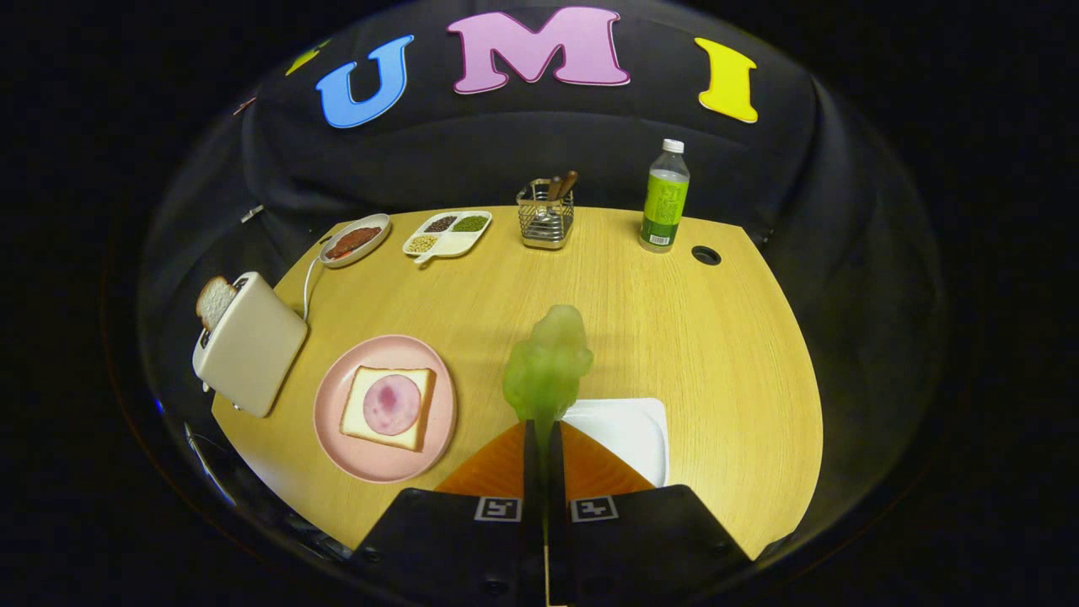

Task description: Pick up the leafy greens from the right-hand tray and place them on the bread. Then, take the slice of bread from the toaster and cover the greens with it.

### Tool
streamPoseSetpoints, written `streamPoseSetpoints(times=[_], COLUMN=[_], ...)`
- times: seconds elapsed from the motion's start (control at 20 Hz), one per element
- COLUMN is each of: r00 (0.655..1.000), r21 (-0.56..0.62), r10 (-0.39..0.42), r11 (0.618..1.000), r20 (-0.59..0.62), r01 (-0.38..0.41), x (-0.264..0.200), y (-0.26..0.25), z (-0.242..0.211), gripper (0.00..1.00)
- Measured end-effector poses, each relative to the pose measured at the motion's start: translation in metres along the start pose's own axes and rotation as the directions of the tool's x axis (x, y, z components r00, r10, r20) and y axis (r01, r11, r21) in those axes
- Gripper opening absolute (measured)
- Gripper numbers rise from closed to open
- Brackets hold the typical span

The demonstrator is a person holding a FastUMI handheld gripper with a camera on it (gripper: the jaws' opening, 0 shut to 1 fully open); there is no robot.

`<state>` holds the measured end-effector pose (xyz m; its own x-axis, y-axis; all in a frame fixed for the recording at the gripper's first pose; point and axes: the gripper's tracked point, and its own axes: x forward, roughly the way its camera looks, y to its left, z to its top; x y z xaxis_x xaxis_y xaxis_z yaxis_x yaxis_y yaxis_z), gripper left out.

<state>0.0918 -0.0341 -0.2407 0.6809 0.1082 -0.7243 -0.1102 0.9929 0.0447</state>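
My gripper (540, 426) is shut on the leafy greens (550, 362), a pale green leaf that sticks up ahead of the fingertips, lifted above the table. Just behind and to the right of the fingers lies the white tray (628, 430). Left of the fingers a pink plate (333, 396) carries a slice of bread (421, 405) topped with a round pink slice of ham (392, 405). Farther left stands a cream toaster (253, 341) with a slice of bread (214, 302) poking out of its slot.
Along the back of the wooden table (674, 320) stand a small dish of red sauce (355, 240), a divided tray of beans (447, 233), a wire holder with utensils (546, 219) and a green-labelled bottle (665, 198). A cable hole (706, 255) lies near the bottle.
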Motion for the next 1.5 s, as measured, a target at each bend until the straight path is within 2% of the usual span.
streamPoseSetpoints(times=[0.3, 0.85, 1.1, 1.35, 1.5], r00=[0.998, 0.989, 0.990, 0.994, 0.994], r21=[-0.038, -0.100, -0.138, -0.208, -0.222], r10=[0.048, 0.146, 0.134, 0.058, 0.027], r11=[0.998, 0.984, 0.980, 0.975, 0.974], r20=[0.039, -0.002, -0.049, -0.092, -0.103], r01=[-0.046, -0.146, -0.140, -0.076, -0.049], x=[-0.014, 0.002, 0.023, 0.046, 0.052], y=[0.062, 0.163, 0.181, 0.171, 0.166], z=[0.010, 0.007, -0.006, -0.027, -0.034], gripper=[0.06, 0.06, 0.06, 0.08, 0.13])
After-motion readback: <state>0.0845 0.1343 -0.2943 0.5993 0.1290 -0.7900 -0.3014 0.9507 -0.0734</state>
